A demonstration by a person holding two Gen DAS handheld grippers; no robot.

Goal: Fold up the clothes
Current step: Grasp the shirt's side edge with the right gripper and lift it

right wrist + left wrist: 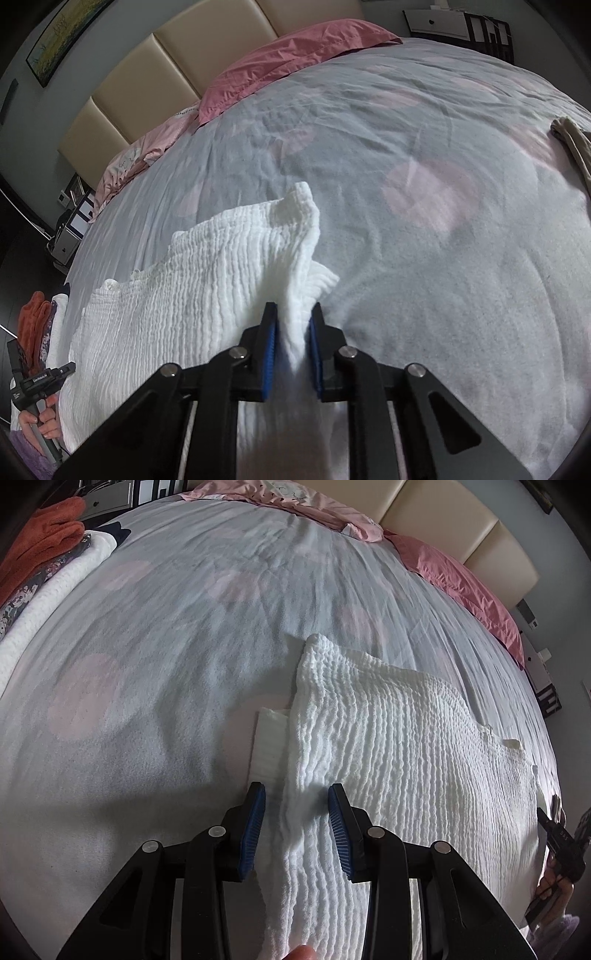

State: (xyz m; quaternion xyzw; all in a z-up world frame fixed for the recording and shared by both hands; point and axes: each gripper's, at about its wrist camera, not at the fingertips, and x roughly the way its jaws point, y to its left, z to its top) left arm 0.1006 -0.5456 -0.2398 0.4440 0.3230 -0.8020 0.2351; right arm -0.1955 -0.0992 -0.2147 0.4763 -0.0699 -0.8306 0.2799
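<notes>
A wide bed (443, 258) under a pale, pink-spotted cover meets a cream padded headboard (147, 74); pink pillows (295, 48) line it, and a framed picture (62, 33) hangs on the grey wall.

A home bedroom: wide bed (424, 258) with pale dotted cover filling the frame, pink pillows (295, 51) and padded beige headboard (177, 66) at top, framed picture (59, 40) upper left.

Black claw (296, 792) linkages, silver pivot screws, ribbed blue pads (270, 354), lilac sleeve (22, 448).
</notes>
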